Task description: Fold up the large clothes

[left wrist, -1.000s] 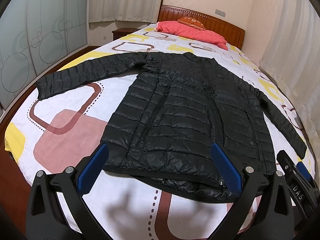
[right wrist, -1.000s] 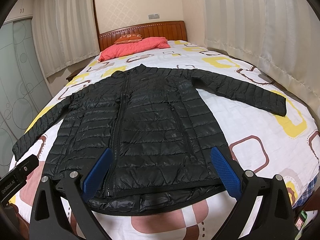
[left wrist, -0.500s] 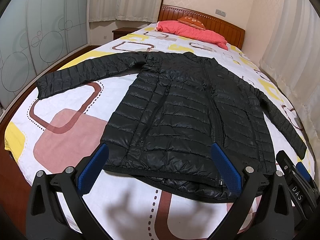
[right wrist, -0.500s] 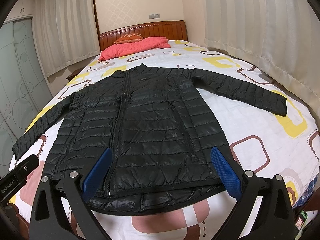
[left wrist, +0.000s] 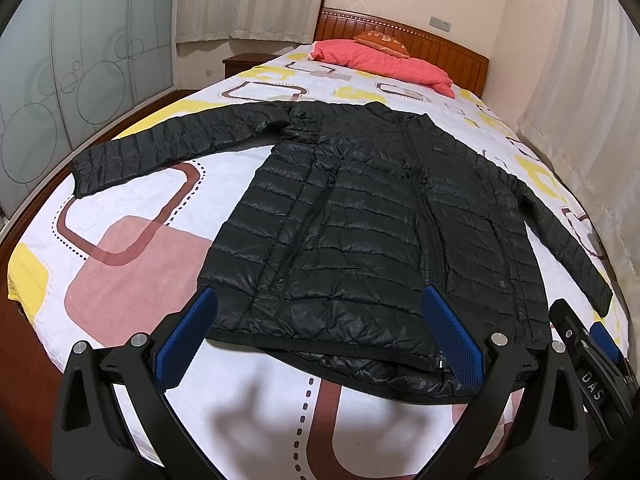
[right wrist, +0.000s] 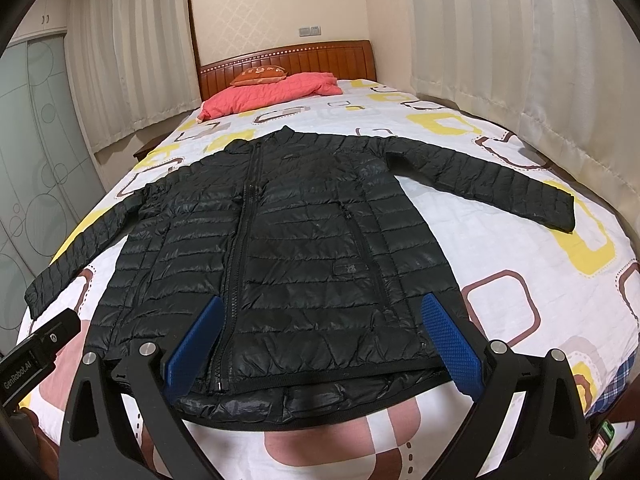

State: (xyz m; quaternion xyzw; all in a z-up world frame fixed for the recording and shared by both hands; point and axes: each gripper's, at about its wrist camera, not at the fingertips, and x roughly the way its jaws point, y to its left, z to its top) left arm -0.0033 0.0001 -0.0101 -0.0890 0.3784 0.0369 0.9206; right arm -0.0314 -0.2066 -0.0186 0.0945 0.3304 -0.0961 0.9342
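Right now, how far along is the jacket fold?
Done: the black puffer jacket lies flat on the bed, zipped, both sleeves spread out. In hand: nothing; the left gripper and right gripper are open above the hem. Left: every fold, sleeves and body.

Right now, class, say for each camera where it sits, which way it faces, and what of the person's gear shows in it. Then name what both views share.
Left wrist view: sits on the left gripper at the foot of the bed, facing the headboard over the black jacket; the right gripper's tip shows at the right edge.
Right wrist view: sits on the right gripper, facing the same way; part of the left gripper's body shows at lower left.
Shared: the jacket spread flat, the red pillow, open jaws holding nothing.
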